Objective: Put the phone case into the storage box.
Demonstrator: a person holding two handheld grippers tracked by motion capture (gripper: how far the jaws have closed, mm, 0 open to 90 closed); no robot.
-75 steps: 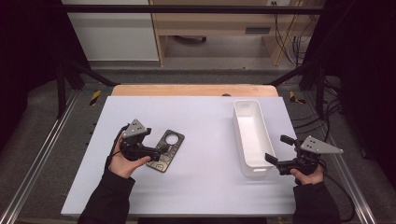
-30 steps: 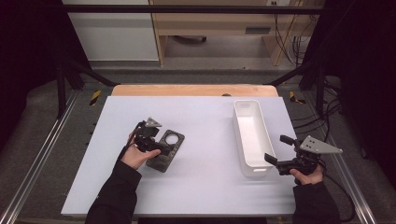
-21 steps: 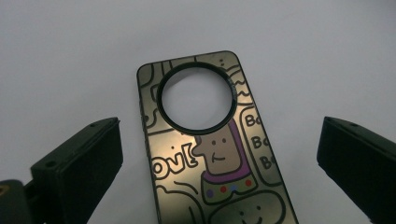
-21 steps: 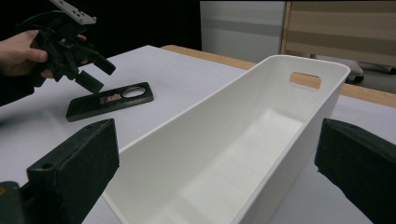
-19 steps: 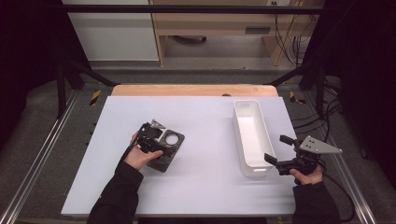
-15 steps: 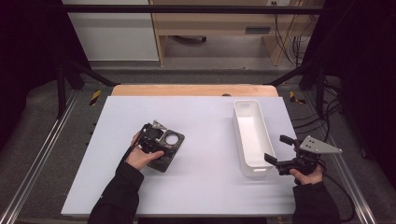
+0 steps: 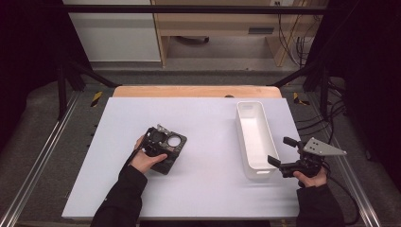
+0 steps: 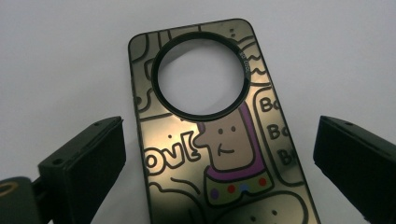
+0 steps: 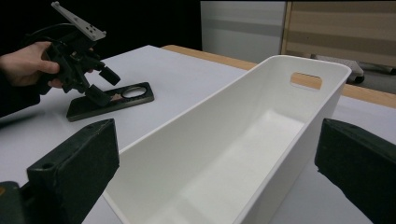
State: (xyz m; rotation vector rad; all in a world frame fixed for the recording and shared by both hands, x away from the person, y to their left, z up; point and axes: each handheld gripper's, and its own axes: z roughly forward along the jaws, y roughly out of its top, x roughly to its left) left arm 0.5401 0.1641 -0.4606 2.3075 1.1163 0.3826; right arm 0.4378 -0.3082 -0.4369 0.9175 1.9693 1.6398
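Left gripper view: left gripper (image 8: 219,154), jaws spread, straddles phone case (image 8: 219,140).

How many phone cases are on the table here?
1: a dark phone case with cartoon print, on the table's left half under the open left gripper. The white bin looks empty.

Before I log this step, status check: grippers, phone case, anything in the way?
Left gripper open, astride phone case. Right gripper open at white bin. Case flat, nothing blocking.
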